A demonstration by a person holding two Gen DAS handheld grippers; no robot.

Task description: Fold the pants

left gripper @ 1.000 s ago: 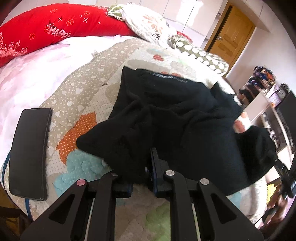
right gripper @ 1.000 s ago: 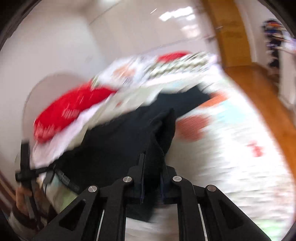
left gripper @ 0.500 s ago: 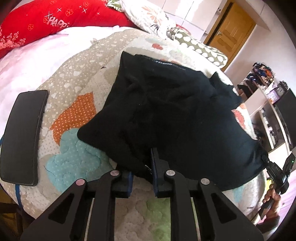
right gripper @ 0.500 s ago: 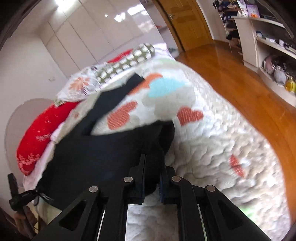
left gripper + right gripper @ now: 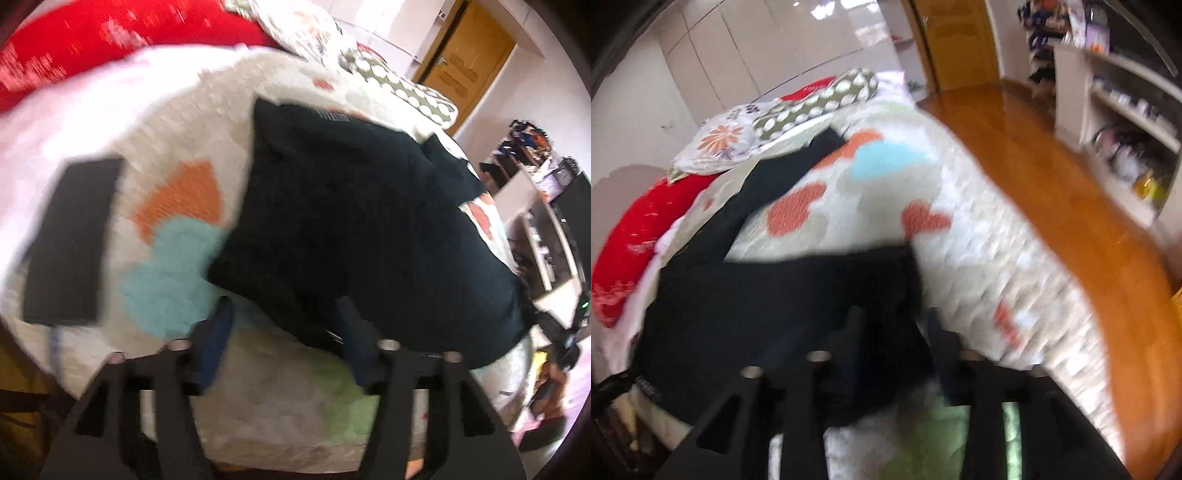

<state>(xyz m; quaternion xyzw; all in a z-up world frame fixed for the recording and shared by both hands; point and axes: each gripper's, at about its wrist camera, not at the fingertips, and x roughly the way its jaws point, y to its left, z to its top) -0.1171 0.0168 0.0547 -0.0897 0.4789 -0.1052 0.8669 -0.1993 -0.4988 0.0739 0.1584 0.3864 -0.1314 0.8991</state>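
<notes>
A bedroom, with a quilt (image 5: 177,206) on the bed. Both grippers point down at its near edge. The left gripper (image 5: 282,332) and right gripper (image 5: 892,332) are opening; the black pants (image 5: 351,221) lie folded, their edge between the parted fingers.

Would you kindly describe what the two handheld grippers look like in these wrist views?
Both are matte black plastic. The left gripper has angular linkage arms with triangular cut-outs, round silver pivot pins and dark blue finger pads. The right gripper has the same black cut-out arms and silver pins; motion blur hides its pad colour. No cables, markings or sleeves show.
</notes>
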